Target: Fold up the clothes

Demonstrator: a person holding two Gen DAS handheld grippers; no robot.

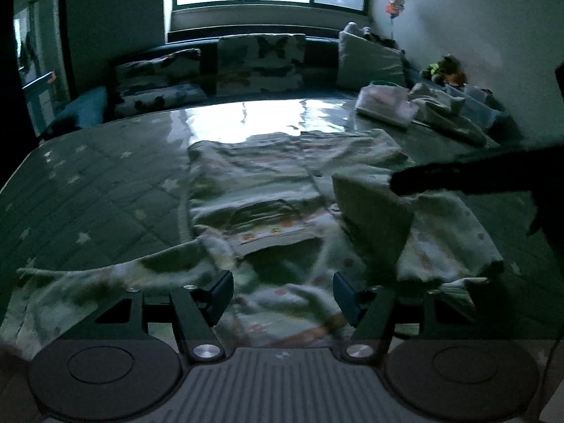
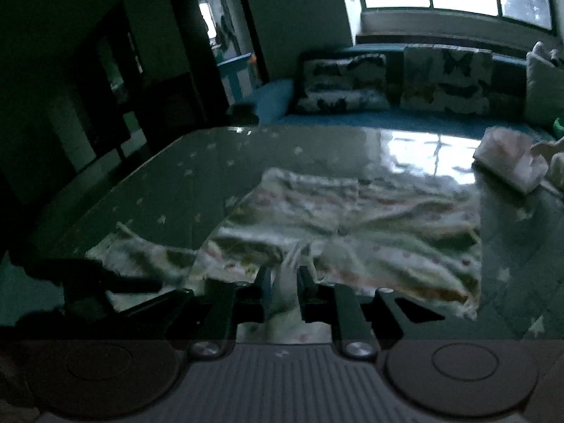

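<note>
Pale printed cotton garment [image 1: 282,190]: lay mid-table on the glossy star-patterned tabletop [image 1: 88,176], partly folded, crumpled. Right gripper [image 2: 284,282]: narrow, pinching its near edge. Left gripper [image 1: 283,290]: wide, holding nothing. Folded pale bundle [image 1: 384,104]: beyond the garment, seemingly done.

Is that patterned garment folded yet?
Partly: one flap of the garment is turned over while the rest lies spread and wrinkled on the table.

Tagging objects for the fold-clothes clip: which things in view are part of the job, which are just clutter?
In play:
printed garment, spread on the table
right gripper, shut on a fold of it
left gripper, open above it
folded clothes at the far right

Lying about:
butterfly cushions
plush toy
table
</note>
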